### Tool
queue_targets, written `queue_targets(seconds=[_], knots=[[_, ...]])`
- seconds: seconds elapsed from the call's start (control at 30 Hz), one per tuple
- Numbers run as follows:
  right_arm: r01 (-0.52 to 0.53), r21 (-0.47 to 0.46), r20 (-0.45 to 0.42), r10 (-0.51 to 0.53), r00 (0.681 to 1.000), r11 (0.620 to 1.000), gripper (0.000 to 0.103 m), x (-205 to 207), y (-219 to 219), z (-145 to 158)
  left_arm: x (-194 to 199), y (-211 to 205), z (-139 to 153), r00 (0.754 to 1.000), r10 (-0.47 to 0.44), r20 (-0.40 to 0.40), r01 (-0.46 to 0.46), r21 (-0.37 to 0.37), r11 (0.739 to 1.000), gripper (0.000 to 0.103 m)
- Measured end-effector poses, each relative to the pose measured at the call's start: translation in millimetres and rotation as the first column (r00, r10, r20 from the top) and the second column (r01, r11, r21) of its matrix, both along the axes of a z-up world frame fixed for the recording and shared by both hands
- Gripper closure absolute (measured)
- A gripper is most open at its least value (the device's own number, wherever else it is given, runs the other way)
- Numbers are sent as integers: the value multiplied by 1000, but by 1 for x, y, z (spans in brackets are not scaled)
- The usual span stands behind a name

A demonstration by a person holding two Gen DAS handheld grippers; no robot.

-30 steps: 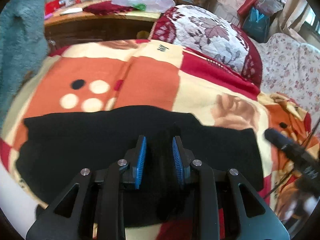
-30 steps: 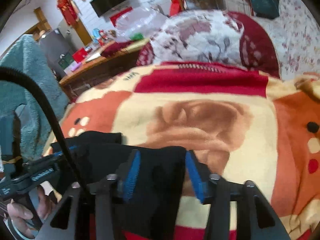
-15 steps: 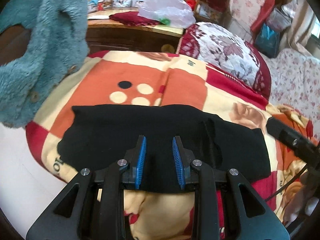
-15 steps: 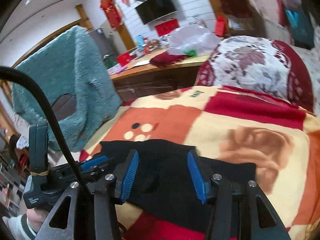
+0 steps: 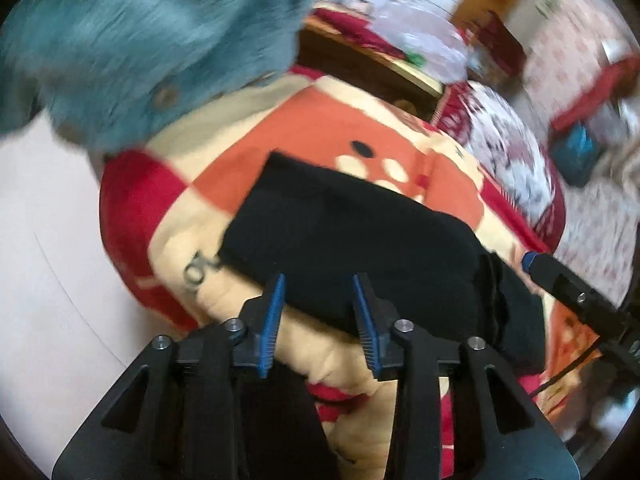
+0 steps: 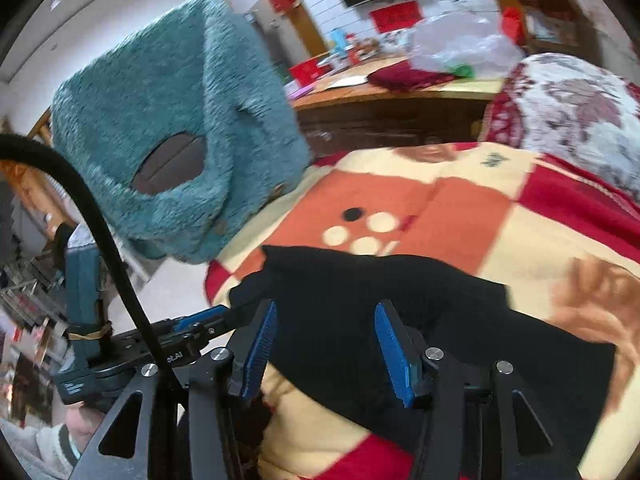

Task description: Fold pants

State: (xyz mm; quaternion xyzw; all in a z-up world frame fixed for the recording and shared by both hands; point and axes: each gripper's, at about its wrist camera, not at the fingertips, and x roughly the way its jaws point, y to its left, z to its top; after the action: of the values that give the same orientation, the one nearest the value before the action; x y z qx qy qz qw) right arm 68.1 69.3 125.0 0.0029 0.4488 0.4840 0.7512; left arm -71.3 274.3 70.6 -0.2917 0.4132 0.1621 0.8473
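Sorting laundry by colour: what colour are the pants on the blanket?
Plain black pants, clearest in the right wrist view.

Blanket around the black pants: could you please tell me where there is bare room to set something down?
Bare blanket lies beyond the black pants, from the dotted orange square to the floral pillow. A narrow cream strip runs along the bed's near edge. The teal fleece crowds the far-left corner.

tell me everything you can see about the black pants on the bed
The black pants are plain, dark, soft-looking fabric, folded into a long flat band lying across the orange, cream and red blanket near its front edge. A thicker lumpy fold shows toward their right end. Both the left gripper and right gripper are open and hold nothing; whether their fingertips touch the cloth cannot be told.
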Motion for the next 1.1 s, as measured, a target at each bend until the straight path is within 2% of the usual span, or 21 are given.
queue_targets(seconds=[0.07,0.23,0.43,0.5,0.73,0.83,0.97,1.1], knots=[[-28,-8,2,28,1000,1000,53,-1,15,-1,-6,11,-6,999,42,-8,-42,-38,998,63],[-81,-30,21,82,996,996,51,-4,45,-4,-15,25,-15,996,90,-17,-91,-67,994,63],[-110,-59,3,110,994,992,50,1,69,-14,-13,34,-34,996,93,-7,-93,-193,977,63],[-119,-68,-11,118,993,991,50,3,76,-18,-14,38,-39,995,101,17,-94,-239,967,58],[-150,-91,-9,150,989,984,50,12,96,-22,-11,42,-45,993,103,55,-83,-288,954,55],[-164,-104,-9,164,986,981,49,15,103,-23,-11,40,-46,993,99,60,-73,-339,938,55],[-177,-111,-7,177,984,978,49,22,113,-23,-6,39,-46,992,99,81,-67,-332,941,54],[-188,-101,-14,187,982,977,49,27,119,-23,-2,42,-48,987,117,110,-67,-381,922,45]])
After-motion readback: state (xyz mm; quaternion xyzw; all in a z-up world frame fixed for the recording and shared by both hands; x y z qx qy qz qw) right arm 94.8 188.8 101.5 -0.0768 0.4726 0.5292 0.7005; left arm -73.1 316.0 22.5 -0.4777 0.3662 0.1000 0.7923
